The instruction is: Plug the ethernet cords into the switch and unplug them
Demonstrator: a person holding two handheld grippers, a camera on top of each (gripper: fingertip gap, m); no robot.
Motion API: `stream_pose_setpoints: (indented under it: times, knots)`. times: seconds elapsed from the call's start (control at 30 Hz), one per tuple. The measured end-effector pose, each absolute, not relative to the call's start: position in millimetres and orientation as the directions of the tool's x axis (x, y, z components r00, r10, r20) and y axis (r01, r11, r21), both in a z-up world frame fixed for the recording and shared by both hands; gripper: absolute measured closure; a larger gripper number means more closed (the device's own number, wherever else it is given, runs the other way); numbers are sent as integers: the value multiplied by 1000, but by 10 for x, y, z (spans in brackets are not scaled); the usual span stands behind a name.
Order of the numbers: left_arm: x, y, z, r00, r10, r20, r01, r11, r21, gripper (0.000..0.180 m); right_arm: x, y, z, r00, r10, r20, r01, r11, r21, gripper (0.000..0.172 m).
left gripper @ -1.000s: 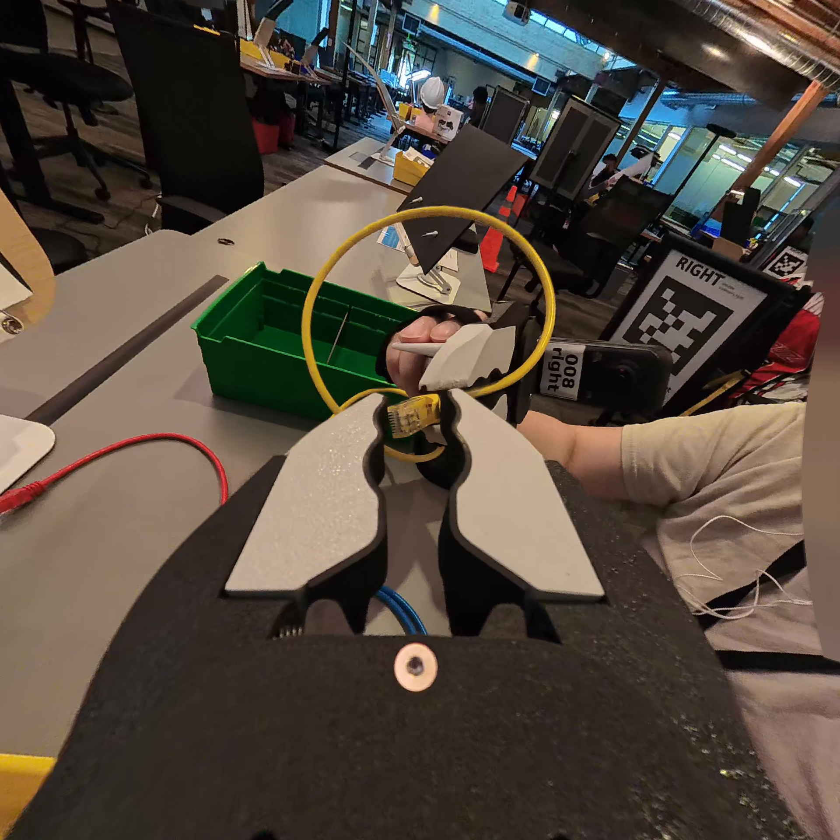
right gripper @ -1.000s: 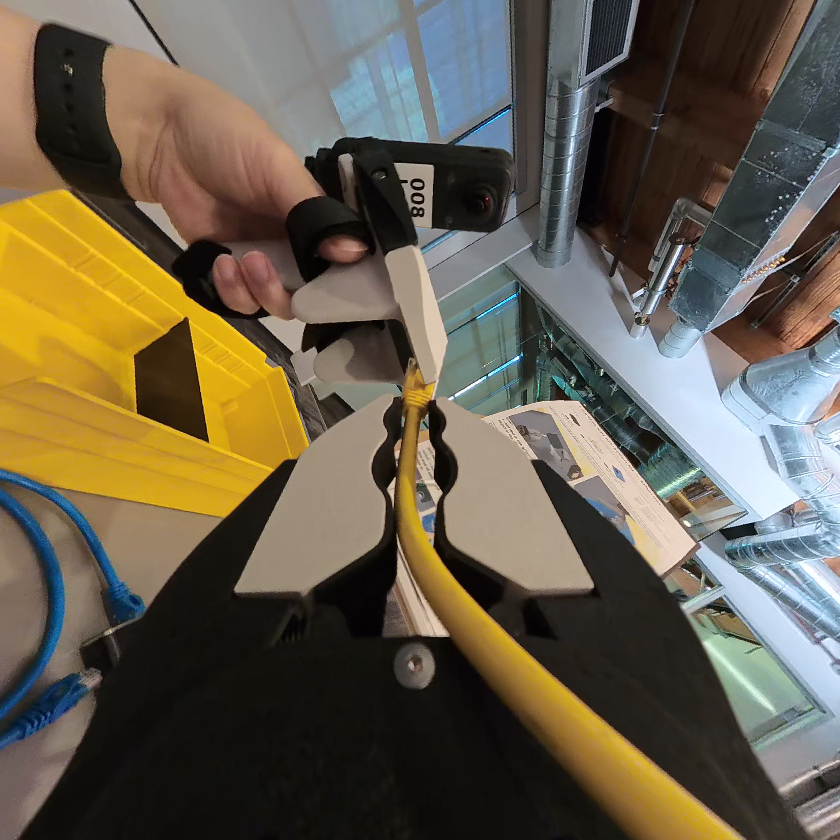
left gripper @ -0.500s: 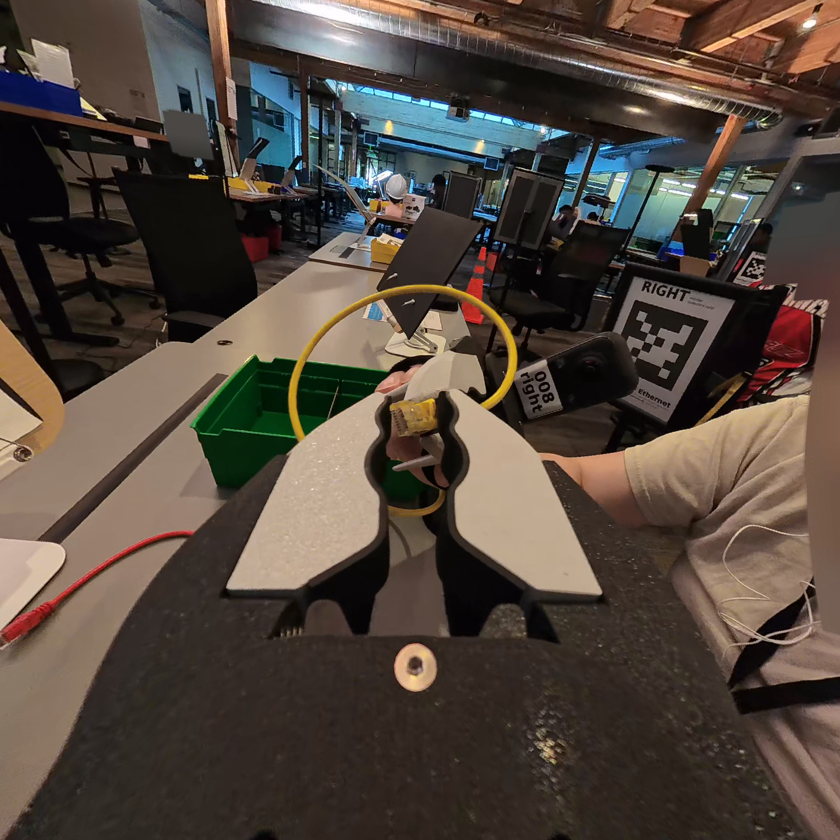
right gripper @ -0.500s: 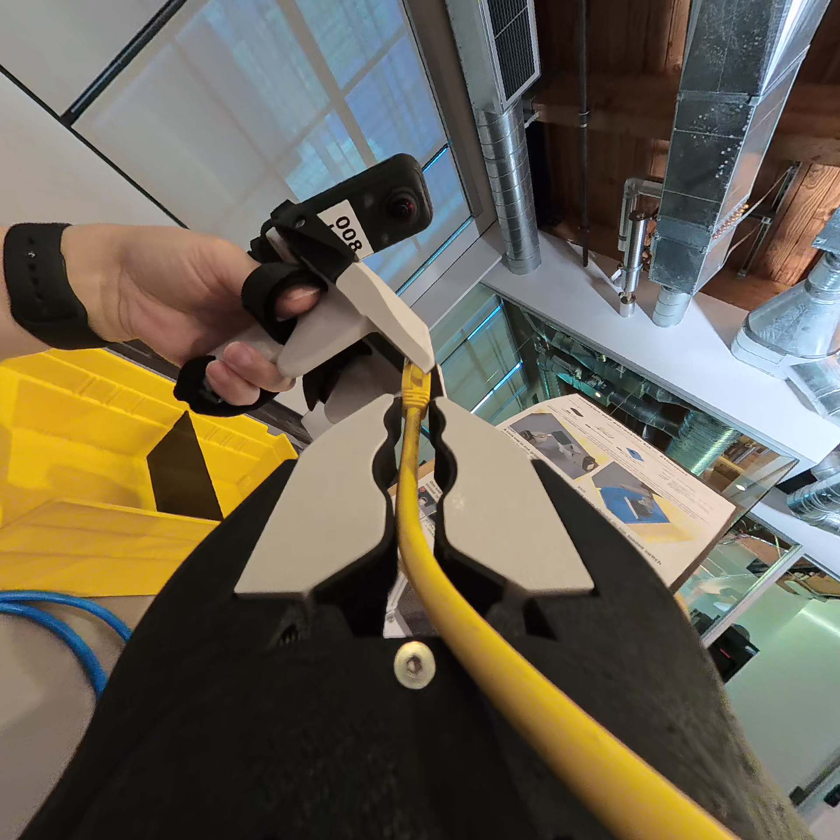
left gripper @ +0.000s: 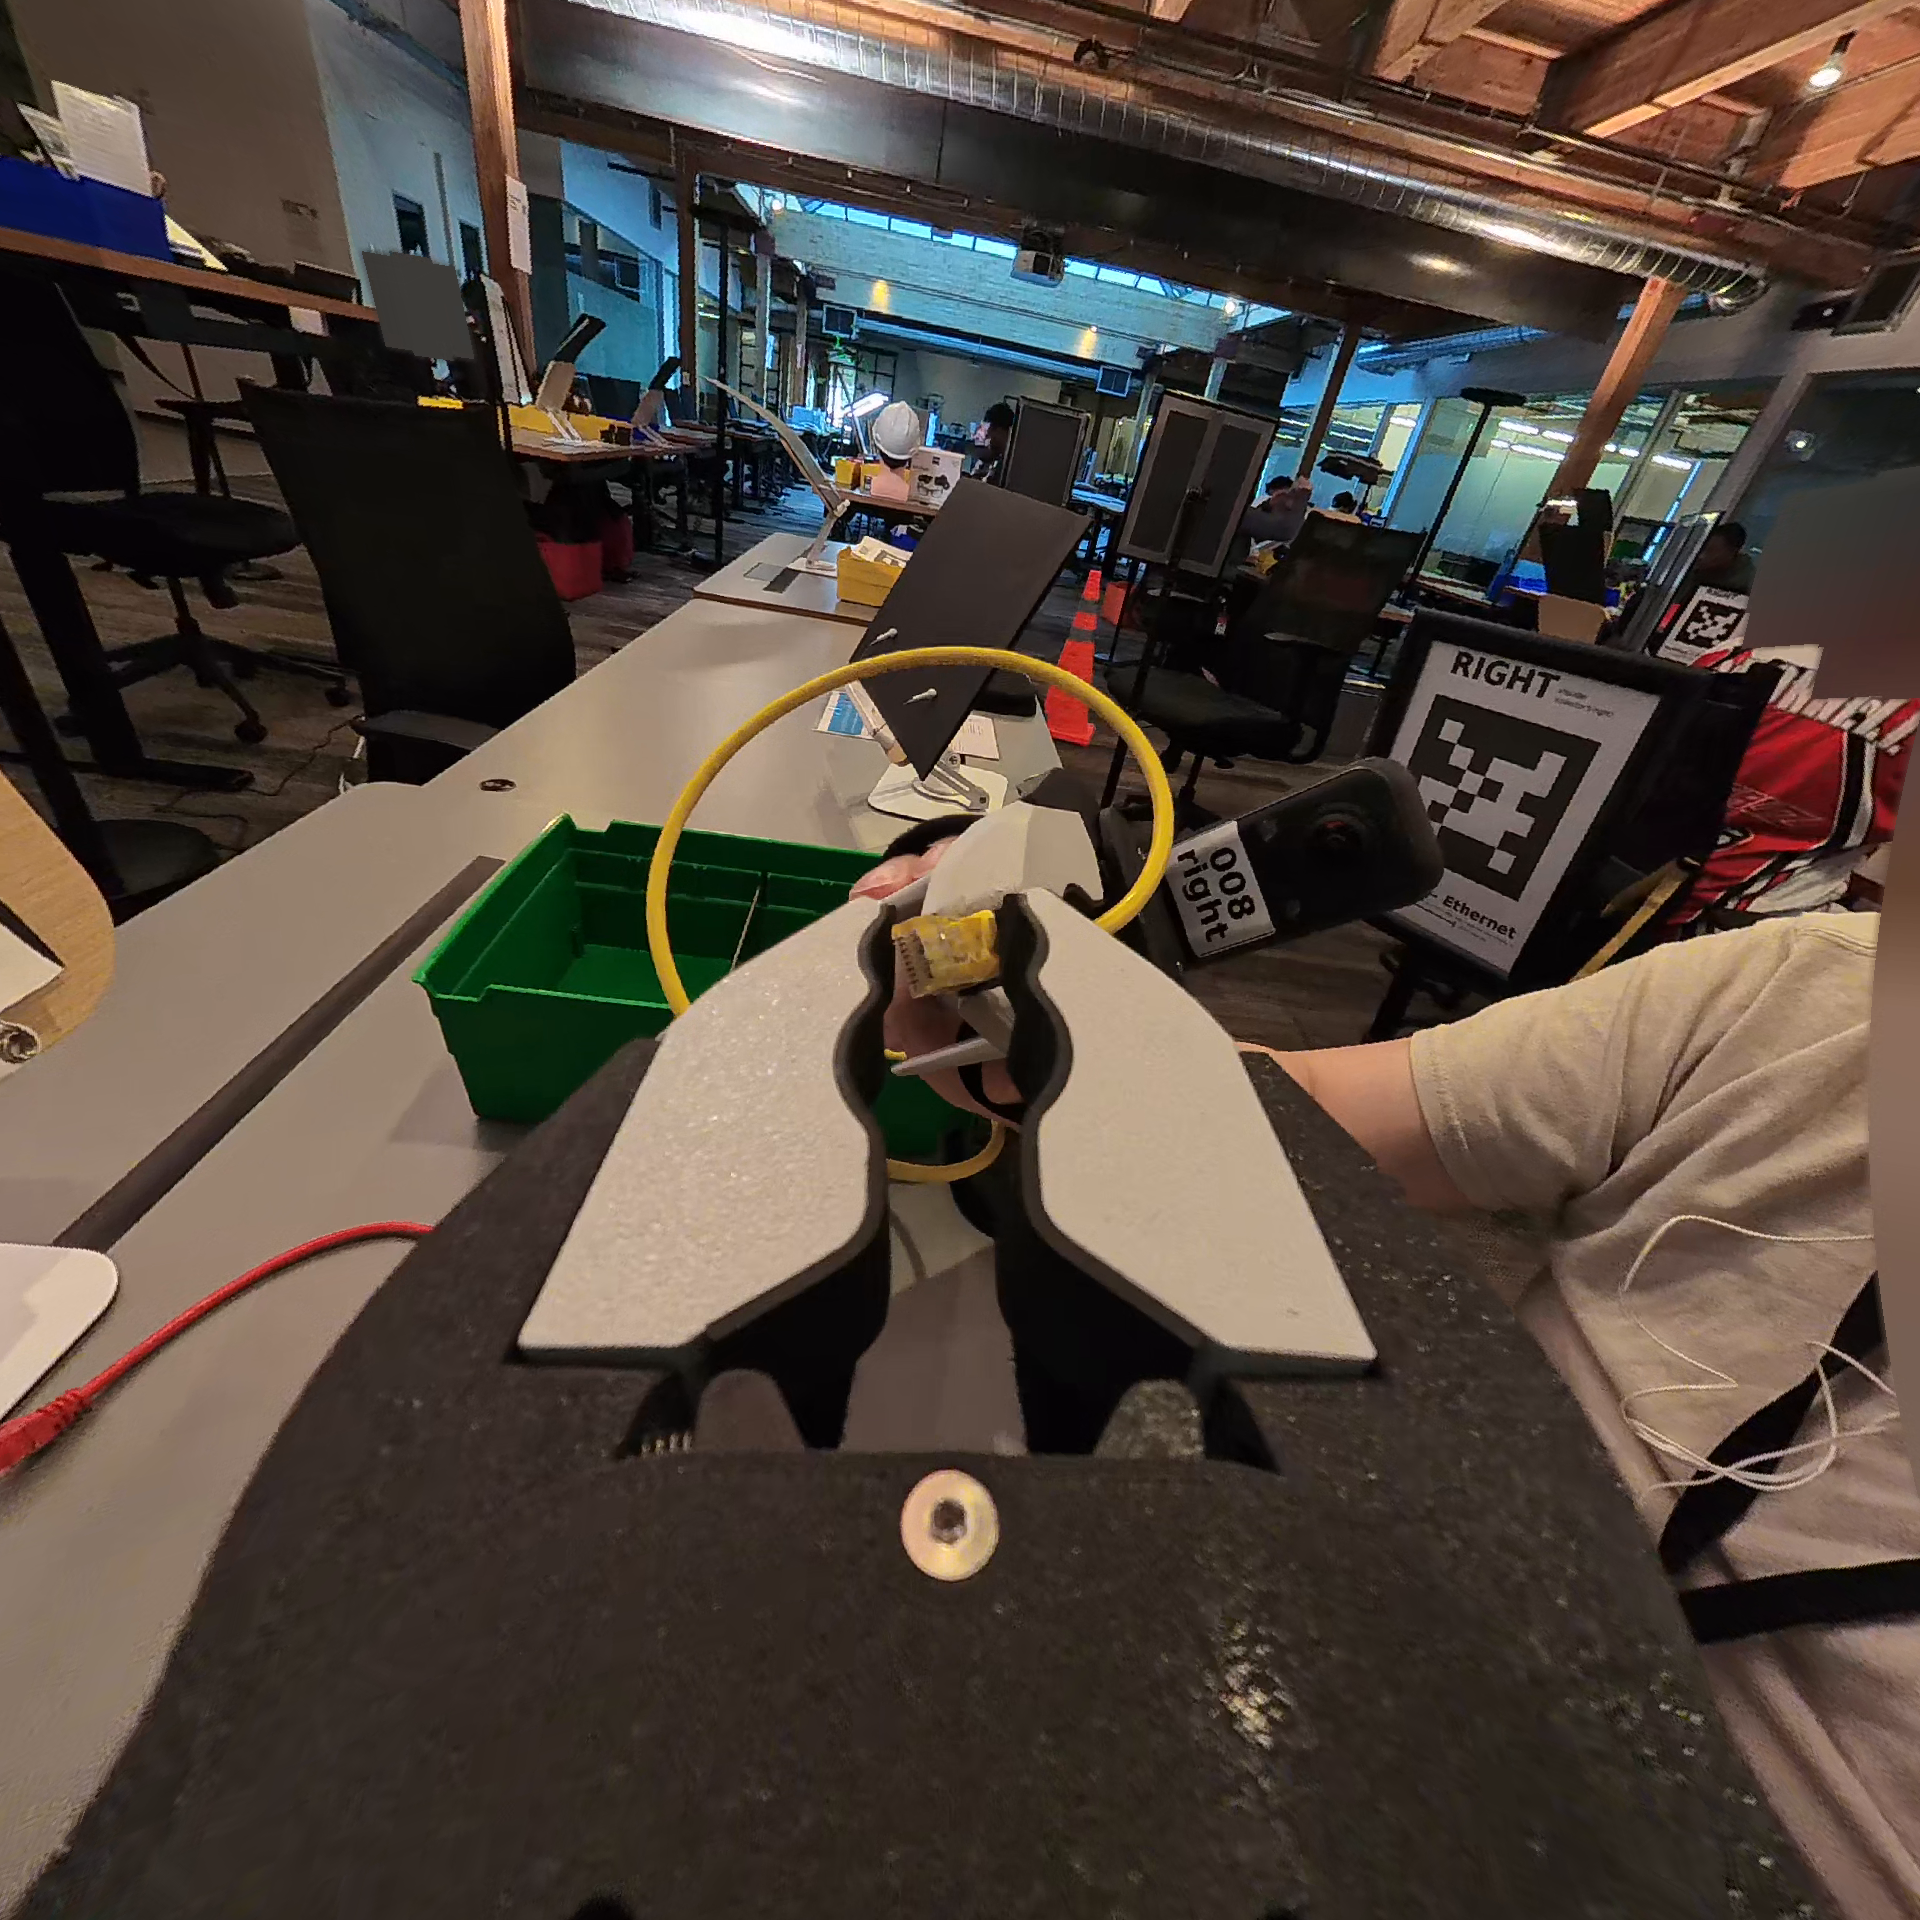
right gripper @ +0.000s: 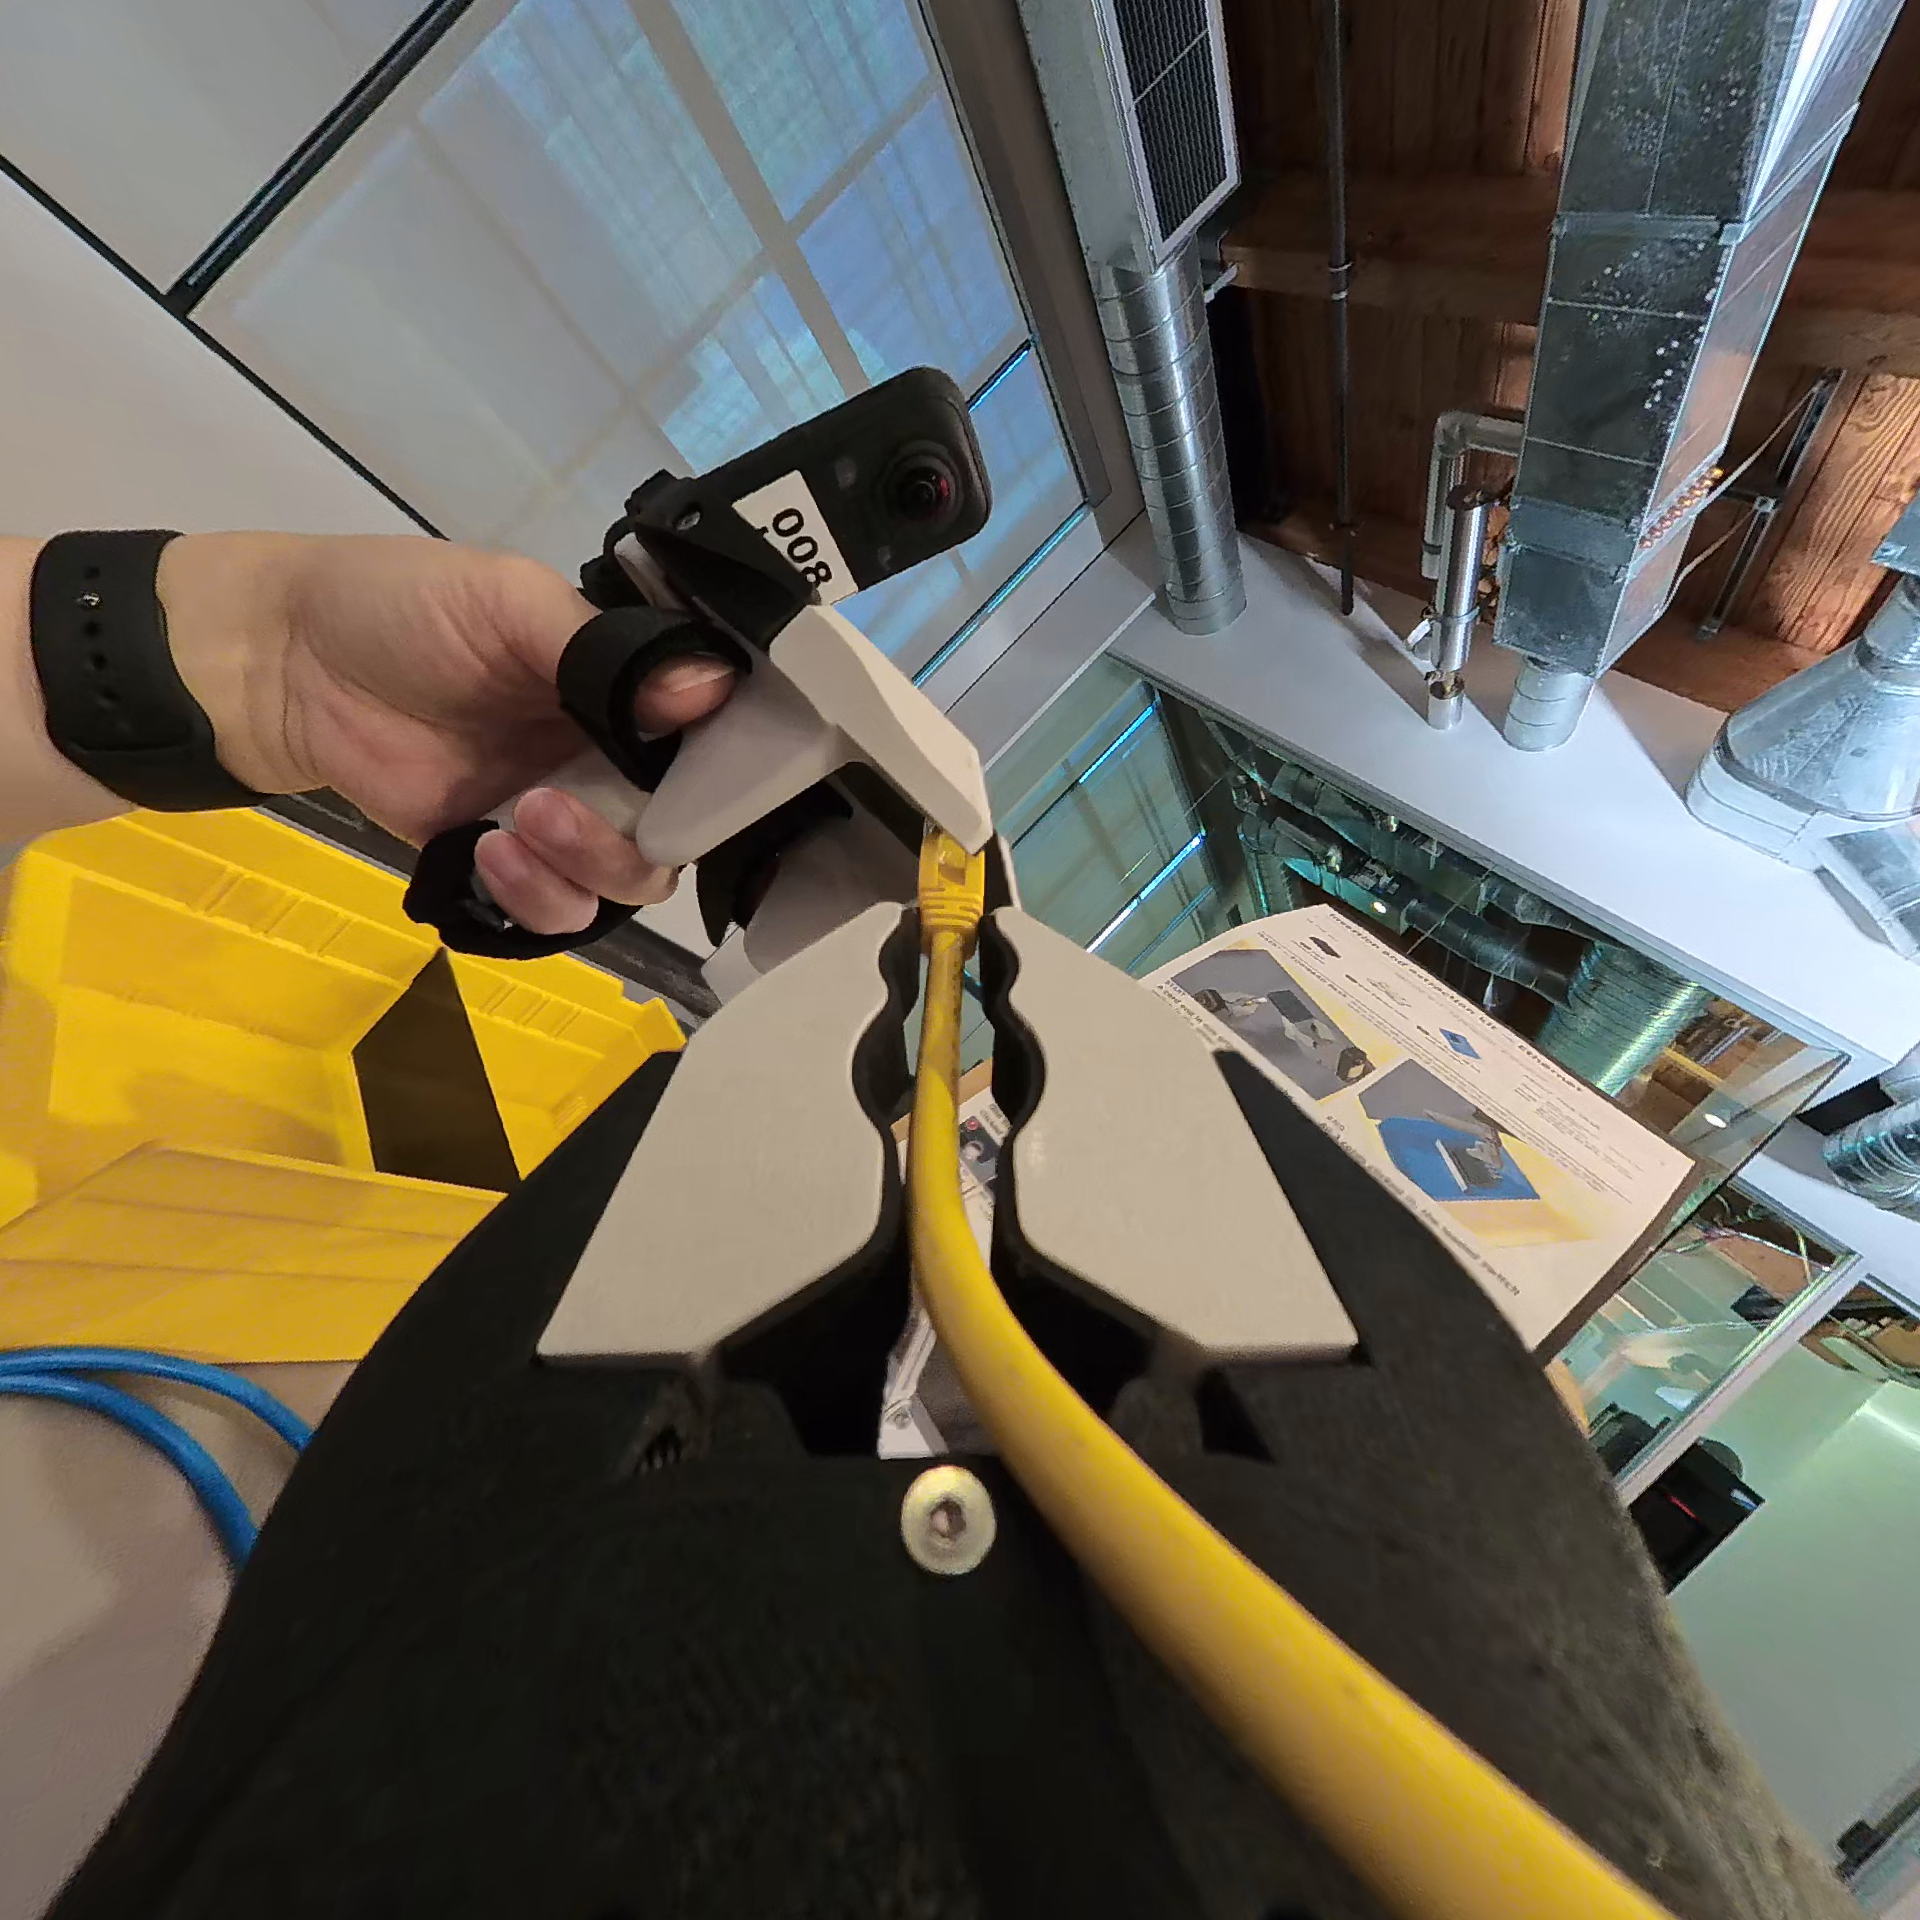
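A yellow ethernet cord (left gripper: 727, 748) loops in the air above the grey table (left gripper: 260, 987). In the left wrist view my left gripper (left gripper: 951, 940) is shut on the cord's yellow plug (left gripper: 948, 951), which lies crosswise between the fingertips. In the right wrist view my right gripper (right gripper: 948, 920) is shut on the same cord (right gripper: 940, 1143) at the ribbed boot just behind the plug (right gripper: 951, 862). The two grippers face each other tip to tip. A finger of the right gripper (left gripper: 1013, 852) shows just beyond the plug, and a finger of the left gripper (right gripper: 883, 727) shows above it. No switch is in view.
A green bin (left gripper: 582, 935) stands on the table behind the loop, and a red cord (left gripper: 208, 1299) lies at the left. A yellow bin (right gripper: 208, 1091), a blue cord (right gripper: 156, 1434) and a printed sheet (right gripper: 1455, 1122) are near. A person's arm (left gripper: 1351, 1122) is at the right. Less than 4 cm separates the two grippers' tips.
Both grippers have risen and tilted upward together, and each keeps its hold on the yellow cord. The left fingers have closed slightly on the plug. The red cord sits lower in the left view.
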State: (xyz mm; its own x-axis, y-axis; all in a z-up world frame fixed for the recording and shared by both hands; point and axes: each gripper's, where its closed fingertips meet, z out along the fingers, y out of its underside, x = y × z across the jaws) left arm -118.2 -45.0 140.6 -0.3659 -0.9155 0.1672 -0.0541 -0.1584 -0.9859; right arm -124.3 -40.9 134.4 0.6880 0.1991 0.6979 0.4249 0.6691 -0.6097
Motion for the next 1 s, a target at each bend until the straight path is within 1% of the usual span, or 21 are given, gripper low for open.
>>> stream_pose_setpoints:
  times: [0.17, 0.27, 0.33, 0.37, 0.4, 0.43, 0.53, 0.57, 0.67, 0.73, 0.8, 0.9, 0.93, 1.0]
  knots:
    - [-1206, -448, 1387, -369, -912, 176, -70, -162, -984, 162, -1274, -410, 1324, 682, 193, 705, 440, 662, -607, 160]
    - [-1200, -440, 1365, -362, -915, 177, -81, -158, -984, 161, -1256, -407, 1310, 681, 243, 691, 421, 643, -640, 160]
    - [-1179, -439, 1367, -358, -915, 189, -82, -170, -982, 160, -1236, -404, 1306, 673, 253, 695, 424, 638, -643, 161]
    - [-1180, -419, 1348, -343, -919, 193, -102, -168, -981, 158, -1214, -389, 1303, 671, 264, 693, 428, 625, -652, 161]
    - [-1196, -373, 1321, -317, -930, 186, -127, -153, -980, 149, -1171, -391, 1331, 681, 271, 681, 414, 624, -663, 160]
    - [-1228, -290, 1303, -271, -948, 164, -141, -130, -981, 135, -1125, -401, 1362, 690, 296, 661, 387, 621, -682, 161]
    - [-1383, 86, 1216, -40, -999, 15, -177, -7, -984, 137, -989, -511, 1489, 691, 399, 603, 276, 625, -730, 161]
    - [-1418, 132, 1173, -2, -1000, -29, -201, 29, -979, 136, -957, -579, 1544, 682, 437, 586, 229, 634, -739, 160]
    - [-1362, -14, 998, -57, -997, -53, -274, 67, -960, 134, -870, -770, 1715, 666, 495, 558, 130, 659, -741, 160]
    - [-1225, -68, 806, -79, -997, -12, -355, 40, -934, 133, -850, -906, 1804, 645, 524, 556, 77, 679, -730, 160]
    - [-1083, 6, 538, -36, -999, -3, -458, 19, -889, 133, -851, -1038, 1862, 610, 561, 560, 30, 690, -723, 160]
    - [-974, 166, 63, 54, -998, -16, -639, -22, -769, 135, -834, -1200, 1917, 563, 578, 591, 8, 711, -703, 161]
    - [-952, 204, -63, 84, -996, -16, -685, -47, -727, 140, -827, -1260, 1933, 542, 588, 600, -3, 716, -698, 161]
    - [-871, 174, -226, 97, -995, 21, -724, -85, -685, 141, -794, -1354, 1962, 511, 611, 605, -26, 715, -699, 161]
